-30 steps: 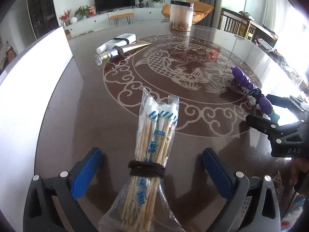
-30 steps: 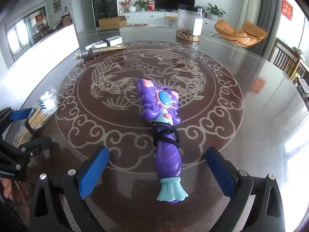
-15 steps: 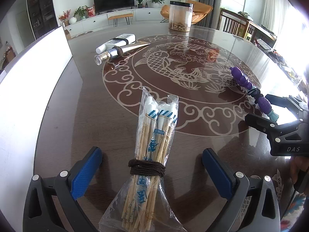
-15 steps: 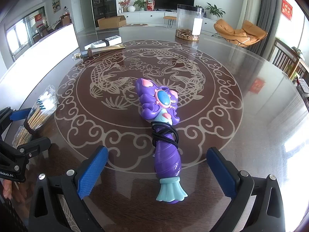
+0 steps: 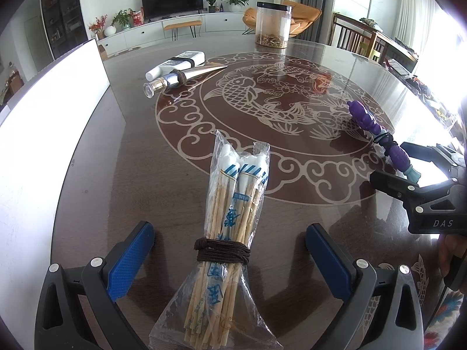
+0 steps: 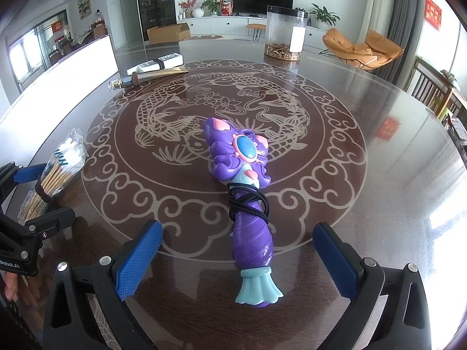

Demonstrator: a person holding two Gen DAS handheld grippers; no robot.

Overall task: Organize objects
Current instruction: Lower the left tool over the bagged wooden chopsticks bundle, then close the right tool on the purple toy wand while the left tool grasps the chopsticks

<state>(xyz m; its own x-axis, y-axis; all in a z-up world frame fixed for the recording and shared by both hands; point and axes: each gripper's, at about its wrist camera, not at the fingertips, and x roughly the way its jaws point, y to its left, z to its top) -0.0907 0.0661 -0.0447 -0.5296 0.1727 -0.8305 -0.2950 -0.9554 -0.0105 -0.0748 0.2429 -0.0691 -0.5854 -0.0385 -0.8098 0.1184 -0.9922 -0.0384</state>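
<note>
A plastic bag of bamboo skewers, tied with a brown cord, lies on the table between the wide-apart fingers of my left gripper, which is open. A purple toy wand with a black band wound round its handle lies between the blue pads of my right gripper, also open and not touching it. The skewer bag shows at the left of the right wrist view and the wand at the right of the left wrist view. The right gripper also appears there.
The round dark table has a fish pattern under glass. A white tube and a gold tube with a silver cap lie at the far left. A clear jar stands at the far side. A white board leans along the left edge.
Both grippers have crept slightly forward over their objects. Nothing was taken hold of, and the objects have not moved.
</note>
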